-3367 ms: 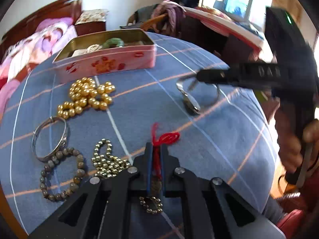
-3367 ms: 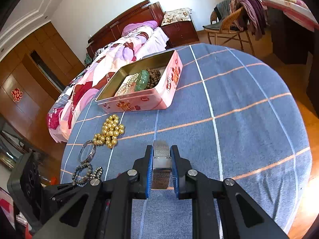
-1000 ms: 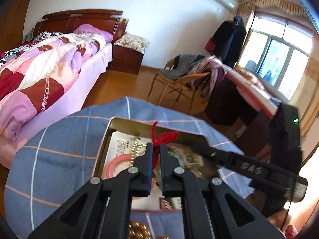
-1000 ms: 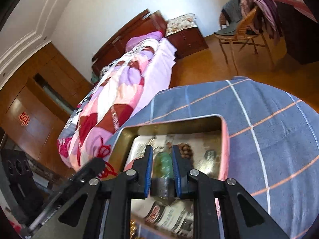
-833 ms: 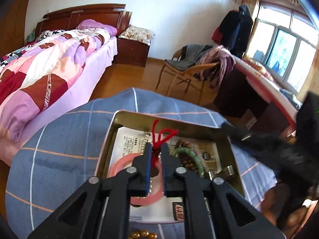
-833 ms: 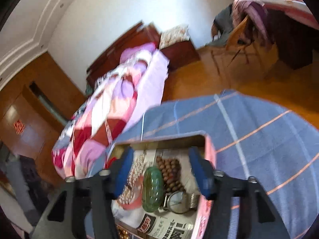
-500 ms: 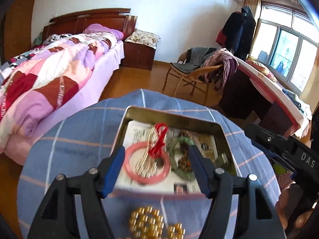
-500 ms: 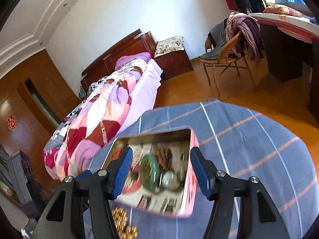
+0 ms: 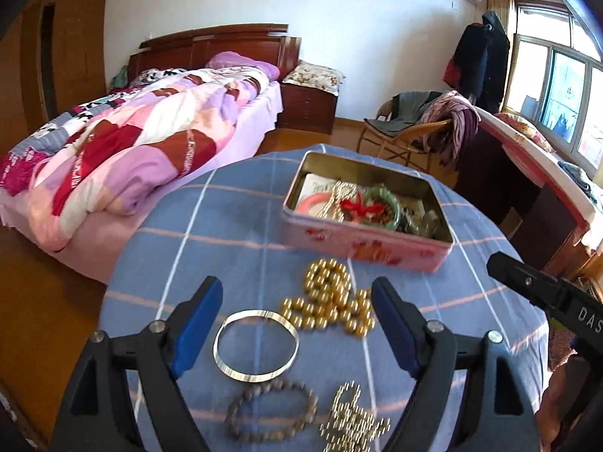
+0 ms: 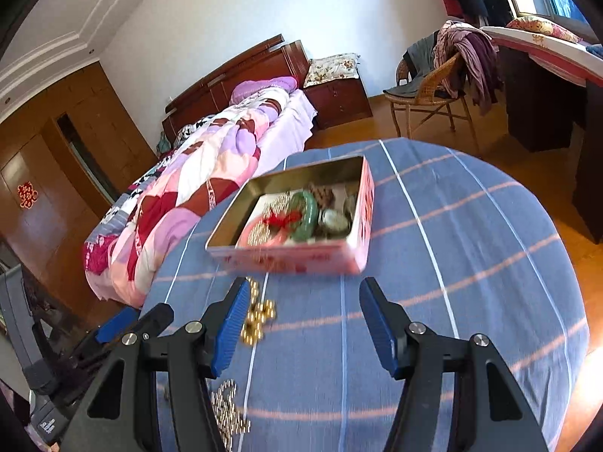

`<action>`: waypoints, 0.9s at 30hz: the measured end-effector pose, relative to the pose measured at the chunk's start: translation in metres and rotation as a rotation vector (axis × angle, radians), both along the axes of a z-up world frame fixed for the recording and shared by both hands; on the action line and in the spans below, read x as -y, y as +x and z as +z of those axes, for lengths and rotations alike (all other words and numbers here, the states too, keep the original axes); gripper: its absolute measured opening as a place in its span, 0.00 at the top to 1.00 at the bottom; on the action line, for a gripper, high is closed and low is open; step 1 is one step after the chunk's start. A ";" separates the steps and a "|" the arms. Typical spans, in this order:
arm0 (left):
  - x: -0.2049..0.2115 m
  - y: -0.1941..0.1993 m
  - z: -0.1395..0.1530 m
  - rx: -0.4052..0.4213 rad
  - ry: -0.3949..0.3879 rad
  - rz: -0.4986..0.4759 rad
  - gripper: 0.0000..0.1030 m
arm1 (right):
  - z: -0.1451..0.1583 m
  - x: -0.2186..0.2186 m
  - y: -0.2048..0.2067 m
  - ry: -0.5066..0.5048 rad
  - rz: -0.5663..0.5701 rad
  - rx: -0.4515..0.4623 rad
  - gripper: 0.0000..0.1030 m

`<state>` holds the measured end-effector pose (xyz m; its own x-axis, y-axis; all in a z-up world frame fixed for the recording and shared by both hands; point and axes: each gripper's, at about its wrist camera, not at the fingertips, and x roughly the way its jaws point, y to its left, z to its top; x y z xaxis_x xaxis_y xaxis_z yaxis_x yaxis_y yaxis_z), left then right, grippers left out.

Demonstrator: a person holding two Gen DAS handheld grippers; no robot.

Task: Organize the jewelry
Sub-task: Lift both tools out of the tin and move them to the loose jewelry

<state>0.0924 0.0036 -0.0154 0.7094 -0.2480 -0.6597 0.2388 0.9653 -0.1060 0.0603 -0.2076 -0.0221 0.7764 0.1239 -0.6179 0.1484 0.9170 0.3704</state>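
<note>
A pink tin (image 9: 377, 252) stands open on the blue checked table (image 9: 226, 248). Inside lie a red-tasselled charm (image 9: 358, 209), a green bangle (image 10: 307, 214) and a watch (image 10: 333, 220). My left gripper (image 9: 297, 324) hangs over the near table, its jaws opening and gripping nothing. Below it lie a silver bangle (image 9: 256, 346), gold beads (image 9: 331, 301), a brown bead bracelet (image 9: 271, 410) and a fine gold chain (image 9: 354, 422). My right gripper (image 10: 305, 324) is open and empty, short of the tin (image 10: 301, 260).
A bed (image 9: 132, 143) with a patchwork quilt stands left of the table. Behind the table are a wicker chair (image 10: 426, 101) draped with clothes and a dark desk (image 10: 546, 86). The table's right half (image 10: 471, 263) is bare cloth.
Both grippers opened over the tin, dropping the red-tasselled charm and the watch inside. Both then pulled back toward the near side of the table.
</note>
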 end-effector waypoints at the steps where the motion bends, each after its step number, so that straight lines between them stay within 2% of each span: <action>1: -0.001 -0.004 -0.001 0.002 0.009 0.007 0.19 | 0.000 -0.002 -0.003 -0.002 0.004 -0.002 0.41; 5: -0.006 -0.016 -0.001 0.003 0.034 0.031 0.18 | 0.002 -0.008 -0.019 -0.014 0.013 0.000 0.41; 8: -0.010 -0.024 -0.002 0.006 0.045 0.046 0.12 | 0.002 -0.015 -0.028 -0.043 0.023 0.003 0.41; 11: -0.013 -0.032 -0.003 0.016 0.062 0.038 0.12 | -0.001 -0.019 -0.034 -0.046 0.033 -0.006 0.41; 14: -0.026 -0.042 -0.006 0.031 0.080 0.034 0.07 | -0.006 -0.023 -0.040 -0.066 0.044 -0.019 0.41; 22: -0.067 -0.063 -0.033 0.005 0.092 0.063 0.07 | -0.031 -0.042 -0.045 -0.077 0.110 -0.084 0.41; 27: -0.079 -0.066 -0.043 -0.014 0.076 0.046 0.07 | -0.036 -0.064 -0.042 -0.100 0.194 -0.098 0.41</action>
